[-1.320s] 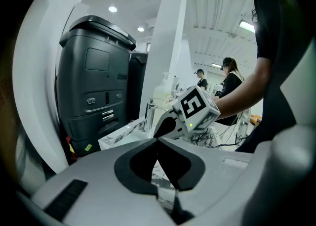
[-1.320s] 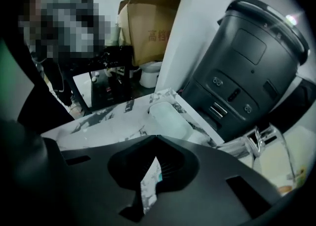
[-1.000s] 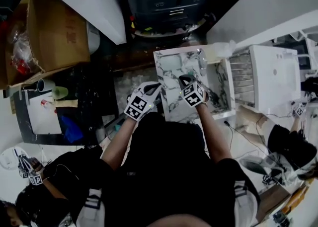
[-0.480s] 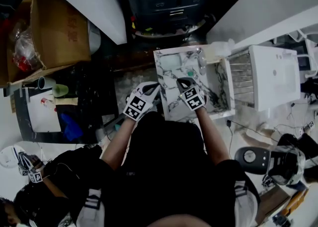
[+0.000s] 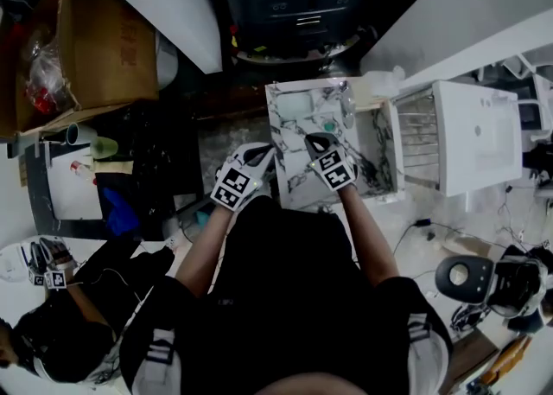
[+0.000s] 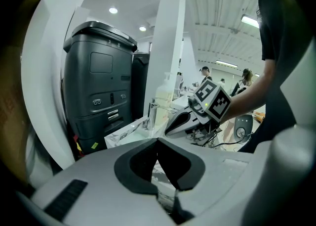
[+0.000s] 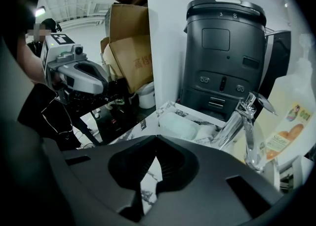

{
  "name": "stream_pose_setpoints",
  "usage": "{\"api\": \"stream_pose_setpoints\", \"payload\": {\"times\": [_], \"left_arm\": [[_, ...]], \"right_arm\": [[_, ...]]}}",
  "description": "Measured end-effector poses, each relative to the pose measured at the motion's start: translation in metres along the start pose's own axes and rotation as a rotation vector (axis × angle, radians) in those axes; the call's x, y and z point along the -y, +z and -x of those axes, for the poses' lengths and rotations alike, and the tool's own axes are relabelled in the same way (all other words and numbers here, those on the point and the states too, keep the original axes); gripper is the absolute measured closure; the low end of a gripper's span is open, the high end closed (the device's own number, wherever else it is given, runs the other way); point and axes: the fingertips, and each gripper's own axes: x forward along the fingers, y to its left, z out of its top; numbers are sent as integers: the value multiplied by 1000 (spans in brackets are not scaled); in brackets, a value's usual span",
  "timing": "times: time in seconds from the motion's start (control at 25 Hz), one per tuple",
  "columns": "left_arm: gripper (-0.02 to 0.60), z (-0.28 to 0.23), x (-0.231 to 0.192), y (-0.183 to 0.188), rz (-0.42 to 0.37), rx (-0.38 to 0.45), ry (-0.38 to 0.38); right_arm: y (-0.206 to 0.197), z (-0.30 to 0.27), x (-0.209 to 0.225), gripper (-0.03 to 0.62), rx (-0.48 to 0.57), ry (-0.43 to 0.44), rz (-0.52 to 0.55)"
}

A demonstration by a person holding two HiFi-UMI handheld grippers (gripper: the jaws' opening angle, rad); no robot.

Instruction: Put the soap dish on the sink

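Head view: the marble sink point(image 5: 298, 181) sits centre frame, as it did a second ago. The right gripper point(image 5: 314, 139) has drifted only slightly left above the basin, and the left gripper point(image 5: 262, 155) stays at the sink's left edge. Both pairs of jaws are pressed together with nothing between them. The soap dish point(image 5: 294, 106) rests on the sink's back-left corner, unmoved. Judgement: placement looks complete.

Glossy marble-patterned sink point(image 5: 298, 190), shiny chrome tap point(image 7: 233, 125), frosted soap dish point(image 7: 180, 125), seemingly plastic
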Motion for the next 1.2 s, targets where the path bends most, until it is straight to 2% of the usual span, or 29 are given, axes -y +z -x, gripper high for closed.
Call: {"api": "stream_pose_setpoints", "payload": {"times": [0.56,0.88,1.2], "left_arm": [[583,5,20,14,25,15,106],[583,14,29,16,66,29,181],[583,17,44,16,69,31,220]], "right_arm": [[-4,16,-2,599,37,95,58],[-16,29,-3,599,51,131,59],[-29,42,-1,599,73,132,65]]}}
